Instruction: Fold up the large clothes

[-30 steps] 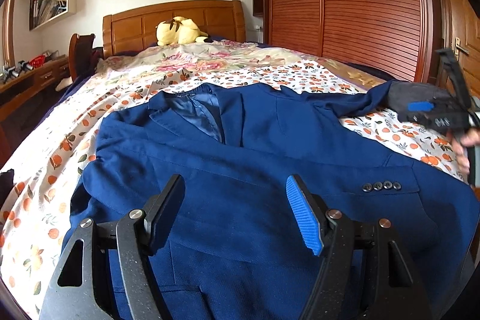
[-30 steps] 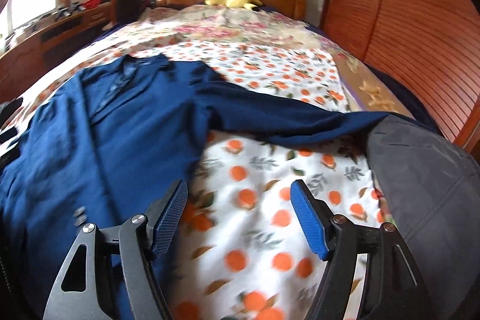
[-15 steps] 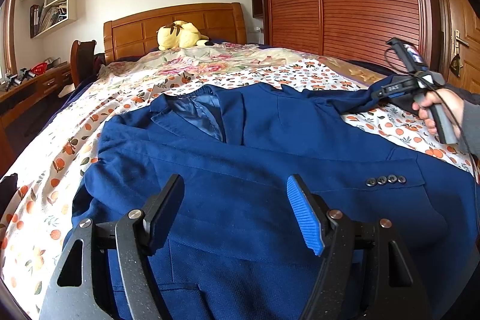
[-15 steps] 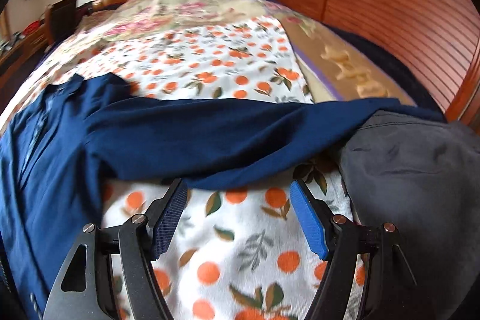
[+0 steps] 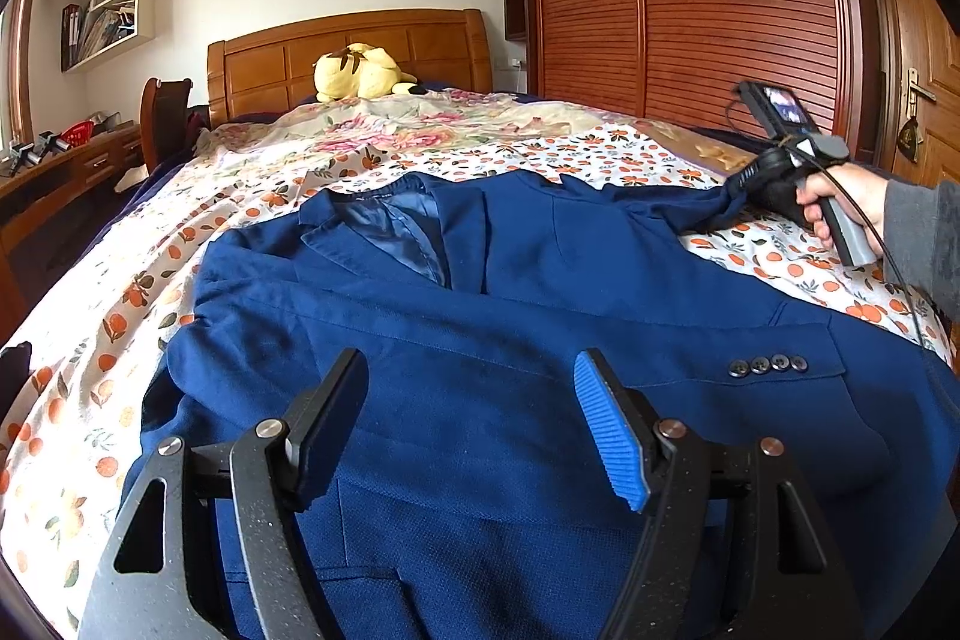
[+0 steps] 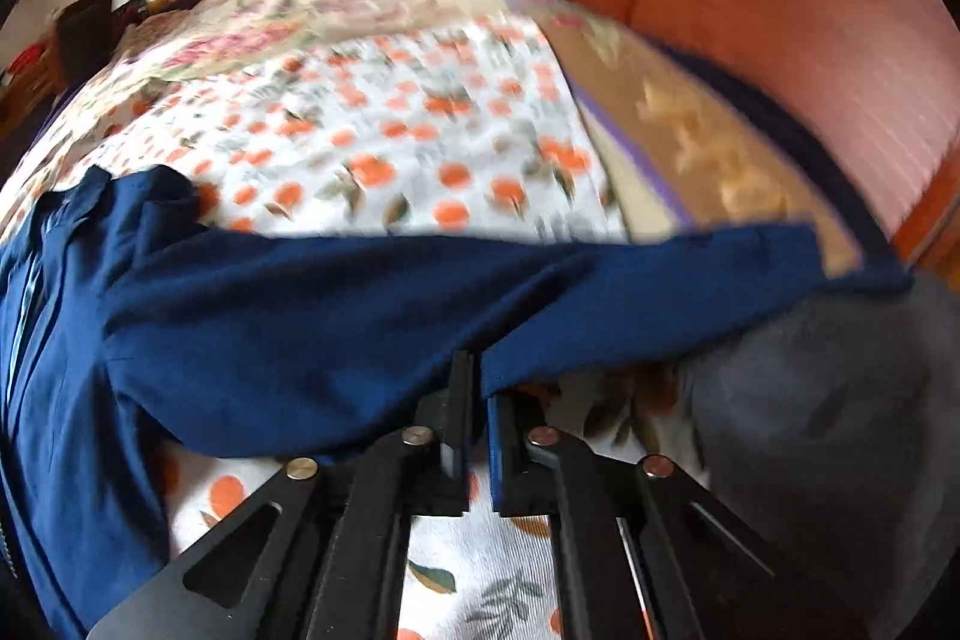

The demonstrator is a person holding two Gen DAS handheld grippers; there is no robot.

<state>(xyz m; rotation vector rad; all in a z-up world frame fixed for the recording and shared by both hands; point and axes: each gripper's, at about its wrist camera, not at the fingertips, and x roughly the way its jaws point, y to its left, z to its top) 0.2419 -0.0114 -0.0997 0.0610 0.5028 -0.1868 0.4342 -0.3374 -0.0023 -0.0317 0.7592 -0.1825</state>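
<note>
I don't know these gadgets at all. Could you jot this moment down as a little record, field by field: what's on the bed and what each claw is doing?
garment: blue jacket spread flat on the bed, collar toward the headboard
bed cover: orange-print sheet
right gripper: jaws have just closed, pinching the lower edge of the jacket's outstretched sleeve
left gripper: open, over the jacket body, holding nothing
also there: yellow plush toy by the headboard; grey garment beside the sleeve end

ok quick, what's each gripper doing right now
Left gripper: open, hovering over the blue jacket, holding nothing.
Right gripper: just closed, shut on the edge of the jacket's sleeve.
</note>
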